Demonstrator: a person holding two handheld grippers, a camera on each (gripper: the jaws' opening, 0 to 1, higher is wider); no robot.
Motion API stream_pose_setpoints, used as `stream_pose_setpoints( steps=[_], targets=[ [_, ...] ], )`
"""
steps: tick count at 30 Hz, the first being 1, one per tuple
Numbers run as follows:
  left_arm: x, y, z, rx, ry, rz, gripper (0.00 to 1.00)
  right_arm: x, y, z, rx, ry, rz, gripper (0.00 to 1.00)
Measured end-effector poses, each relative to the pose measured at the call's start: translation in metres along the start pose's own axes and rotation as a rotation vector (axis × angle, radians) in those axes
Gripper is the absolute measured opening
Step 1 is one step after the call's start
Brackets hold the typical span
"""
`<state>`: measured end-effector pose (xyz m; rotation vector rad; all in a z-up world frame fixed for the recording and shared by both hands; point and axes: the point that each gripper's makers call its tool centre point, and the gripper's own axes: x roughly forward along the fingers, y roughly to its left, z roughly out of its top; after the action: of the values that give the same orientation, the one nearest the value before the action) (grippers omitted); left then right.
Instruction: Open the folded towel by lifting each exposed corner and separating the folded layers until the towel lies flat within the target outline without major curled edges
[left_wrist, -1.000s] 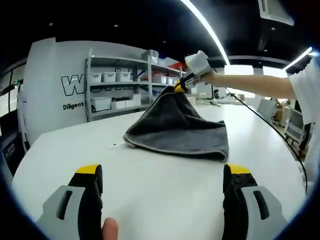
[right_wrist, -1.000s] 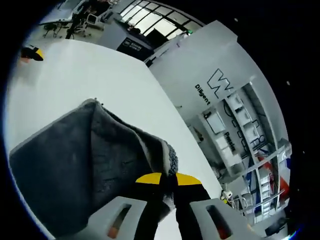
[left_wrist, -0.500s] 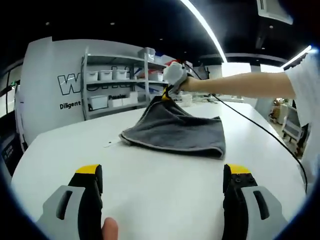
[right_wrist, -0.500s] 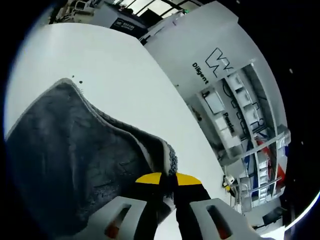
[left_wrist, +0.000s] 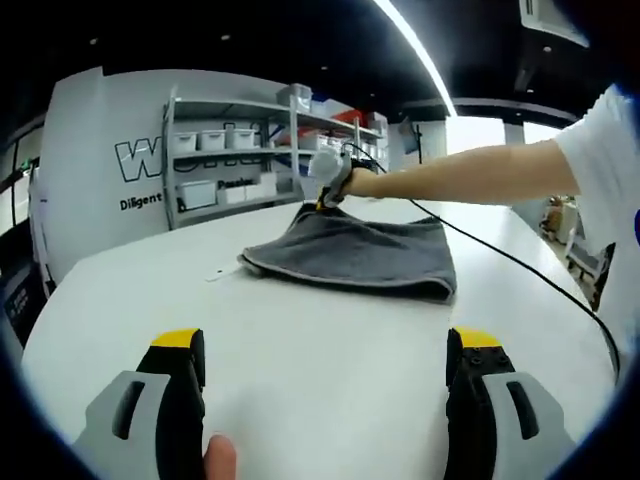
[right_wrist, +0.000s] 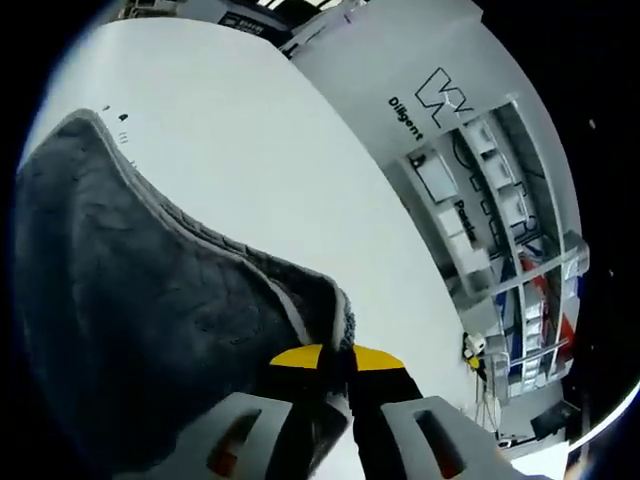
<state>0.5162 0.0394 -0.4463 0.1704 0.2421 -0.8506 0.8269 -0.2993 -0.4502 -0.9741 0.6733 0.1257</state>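
Two grippers work over the white table. The right gripper is clamped on a corner of the grey towel, holding it slightly above the tabletop. The left gripper hovers near the towel, jaws wide apart, holding nothing.

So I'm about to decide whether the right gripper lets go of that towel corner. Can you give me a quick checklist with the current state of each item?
1. Right gripper clamped on the towel corner: ok, jaws closed on the fabric.
2. Left gripper free to help: ok, jaws open, nothing between them.
3. Towel resting on the white table: mostly ok; the held corner looks slightly raised.
4. Layers separated: not ok, a folded edge shows along the near side.
5. Towel inside the target outline: cannot tell.
6. Cable clear of the towel: ok, it trails beside it.
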Motion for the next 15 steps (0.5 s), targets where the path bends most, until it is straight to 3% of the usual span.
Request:
stream_pose_setpoints(
  steps=[4,9,15],
  targets=[
    [-0.001,-0.003,0.003,-0.002,-0.009,-0.014,0.99,0.015,0.003,-0.006,0.015,0.01,0.017,0.05],
    [-0.001,-0.002,0.001,-0.002,-0.004,-0.022,0.99,0.028,0.023,-0.015,0.003,0.043,0.061,0.05],
    [0.0,0.0,-0.004,-0.014,0.005,-0.021,0.99,0.03,0.023,-0.017,-0.011,0.044,0.044,0.04]
  ],
)
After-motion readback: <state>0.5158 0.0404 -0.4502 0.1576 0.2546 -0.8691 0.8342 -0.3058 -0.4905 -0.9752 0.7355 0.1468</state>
